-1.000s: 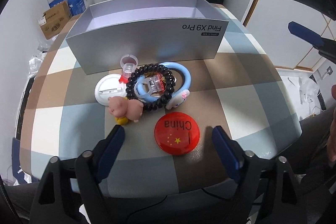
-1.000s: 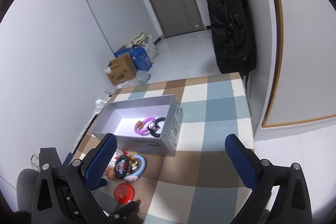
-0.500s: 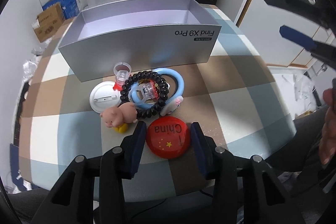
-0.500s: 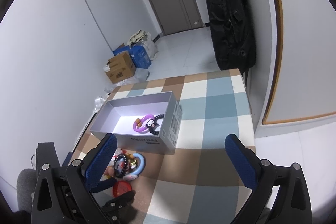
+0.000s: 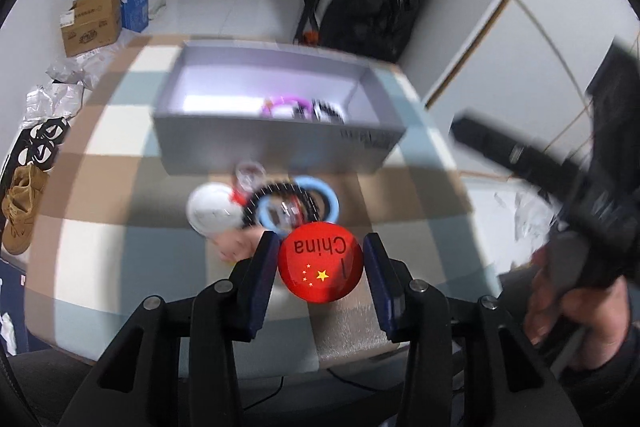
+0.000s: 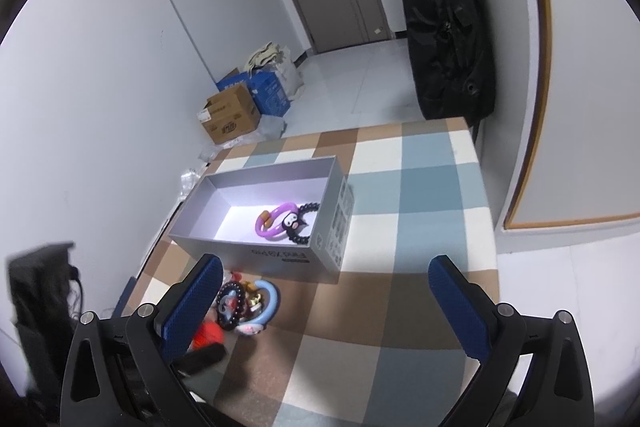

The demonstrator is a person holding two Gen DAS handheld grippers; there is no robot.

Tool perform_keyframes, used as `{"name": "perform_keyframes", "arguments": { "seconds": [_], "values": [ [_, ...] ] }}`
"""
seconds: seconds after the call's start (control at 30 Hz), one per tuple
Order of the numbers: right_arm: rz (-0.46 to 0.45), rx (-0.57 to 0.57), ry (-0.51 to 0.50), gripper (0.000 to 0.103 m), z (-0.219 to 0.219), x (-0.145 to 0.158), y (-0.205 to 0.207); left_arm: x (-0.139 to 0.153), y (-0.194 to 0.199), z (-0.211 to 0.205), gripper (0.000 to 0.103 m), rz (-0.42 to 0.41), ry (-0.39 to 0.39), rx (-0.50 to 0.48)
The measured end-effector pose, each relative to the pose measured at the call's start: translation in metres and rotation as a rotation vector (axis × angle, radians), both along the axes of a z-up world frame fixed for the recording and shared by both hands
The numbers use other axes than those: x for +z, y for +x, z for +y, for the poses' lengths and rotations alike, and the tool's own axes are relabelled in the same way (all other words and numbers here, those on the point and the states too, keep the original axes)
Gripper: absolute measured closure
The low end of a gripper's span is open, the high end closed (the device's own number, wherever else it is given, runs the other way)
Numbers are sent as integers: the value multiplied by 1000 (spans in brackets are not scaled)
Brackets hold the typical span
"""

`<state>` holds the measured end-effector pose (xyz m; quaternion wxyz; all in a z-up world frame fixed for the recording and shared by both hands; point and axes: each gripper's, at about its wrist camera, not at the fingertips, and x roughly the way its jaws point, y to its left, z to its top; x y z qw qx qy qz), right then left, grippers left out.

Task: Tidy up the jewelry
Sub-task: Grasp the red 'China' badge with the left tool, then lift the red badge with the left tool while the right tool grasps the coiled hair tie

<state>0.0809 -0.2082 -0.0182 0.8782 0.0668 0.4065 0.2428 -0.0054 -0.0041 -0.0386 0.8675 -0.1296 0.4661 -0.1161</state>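
Observation:
My left gripper (image 5: 320,261) is shut on a round red "China" badge (image 5: 321,262) and holds it lifted above the checked table. Behind it lie a black bead bracelet (image 5: 280,197), a blue ring (image 5: 320,205), a white disc (image 5: 212,207) and a pink pig charm (image 5: 236,247). The grey open box (image 5: 276,143) stands further back with a purple bangle (image 6: 276,223) and a black beaded charm bracelet (image 6: 300,223) inside. My right gripper (image 6: 324,307) is open and empty, high above the table. The loose pile (image 6: 244,303) shows near its left finger.
The checked tablecloth (image 6: 420,195) covers the table, whose right edge drops to the floor. Cardboard boxes (image 6: 232,115) sit on the floor at the back left. A black bag (image 6: 444,23) hangs by the door.
My left gripper has closed on the red badge and lifted it off the table. The right gripper has held its height and stays open.

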Motion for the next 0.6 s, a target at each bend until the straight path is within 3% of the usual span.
{"name": "perform_keyframes", "arguments": {
  "seconds": [0.23,0.6],
  "values": [
    [24,77,-3,1,20,-4,-1,22,7,49,66,-69,-49,140],
    [100,262,-46,38,73,-26,-7,17,18,87,66,-61,-149,252]
  ]
}}
